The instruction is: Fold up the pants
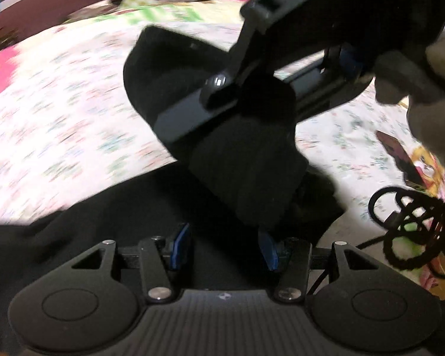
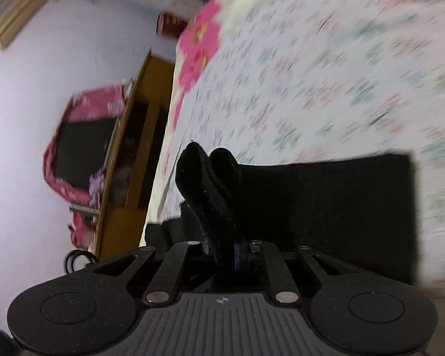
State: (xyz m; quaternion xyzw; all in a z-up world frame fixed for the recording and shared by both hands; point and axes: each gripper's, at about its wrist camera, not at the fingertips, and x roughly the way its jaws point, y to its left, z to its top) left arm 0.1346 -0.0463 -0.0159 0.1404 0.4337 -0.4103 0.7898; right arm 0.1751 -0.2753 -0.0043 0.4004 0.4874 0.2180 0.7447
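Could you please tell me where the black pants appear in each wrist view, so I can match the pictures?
Left wrist: the pants hang mid-frame from the right gripper.
Right wrist: the pants fill the lower centre, a fold pinched low in the frame.
Shared landmark: the floral sheet.

A floral bedsheet (image 1: 74,95) with a pink patch (image 2: 197,50) covers the bed. A tangled black cable (image 1: 412,225) lies near its edge. A wooden cabinet (image 2: 139,160) stands against the pale wall (image 2: 44,89), beside a pink-framed dark panel (image 2: 80,148).
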